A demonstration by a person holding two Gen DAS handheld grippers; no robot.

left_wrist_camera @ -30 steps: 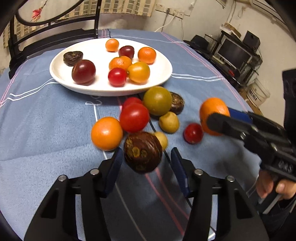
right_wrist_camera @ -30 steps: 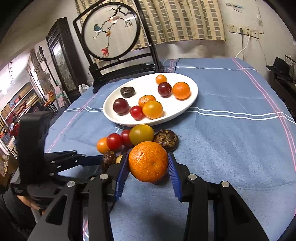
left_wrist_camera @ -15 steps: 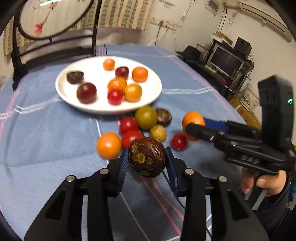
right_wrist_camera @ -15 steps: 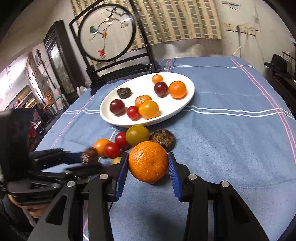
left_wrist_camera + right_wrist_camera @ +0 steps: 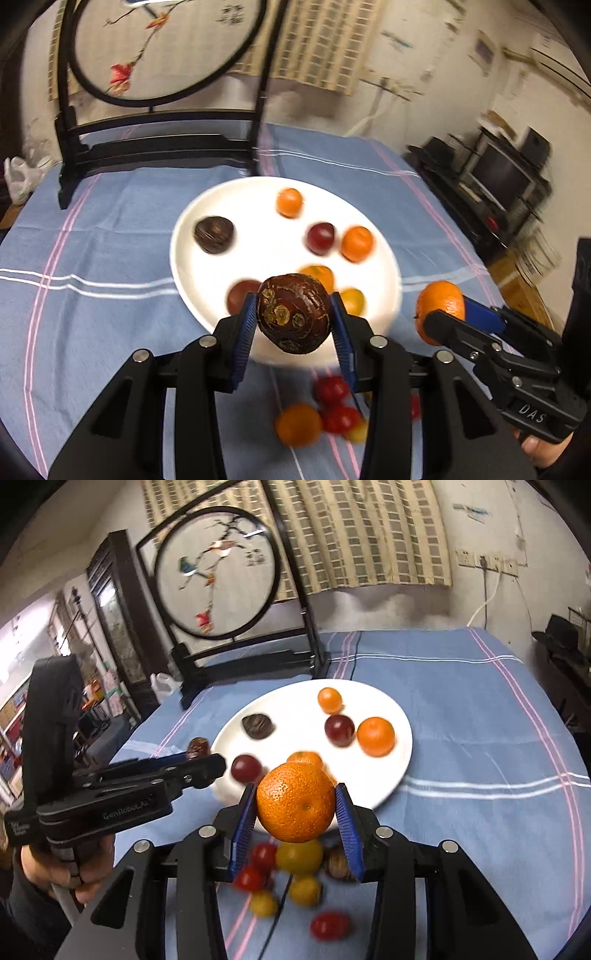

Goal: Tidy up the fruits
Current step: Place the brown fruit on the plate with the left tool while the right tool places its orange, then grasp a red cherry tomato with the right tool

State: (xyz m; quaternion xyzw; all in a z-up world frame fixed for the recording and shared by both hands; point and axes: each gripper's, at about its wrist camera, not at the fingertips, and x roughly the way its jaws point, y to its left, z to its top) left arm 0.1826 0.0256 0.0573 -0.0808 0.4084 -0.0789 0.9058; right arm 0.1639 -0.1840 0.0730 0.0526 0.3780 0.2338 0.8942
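Observation:
My left gripper (image 5: pixel 294 320) is shut on a dark brown wrinkled fruit (image 5: pixel 293 314), held in the air over the near rim of the white plate (image 5: pixel 192 240). My right gripper (image 5: pixel 295 808) is shut on an orange mandarin (image 5: pixel 295 801), also raised near the plate's (image 5: pixel 402 753) front edge. Each gripper shows in the other's view: the right gripper (image 5: pixel 443 317) at the right, the left gripper (image 5: pixel 199 757) at the left. The plate holds several fruits. Loose red, yellow and orange fruits (image 5: pixel 325 417) lie on the blue cloth below.
A round embroidered screen in a black stand (image 5: pixel 155 140) rises behind the plate. The blue tablecloth (image 5: pixel 480 720) spreads to the right of the plate. A person's hand (image 5: pixel 55 867) grips the left gripper's handle. Shelves with a monitor (image 5: pixel 498 181) stand beyond the table's right edge.
The left gripper closed on the dark brown fruit and lifted it off the cloth toward the plate. The right gripper rose with the mandarin and moved toward the plate too.

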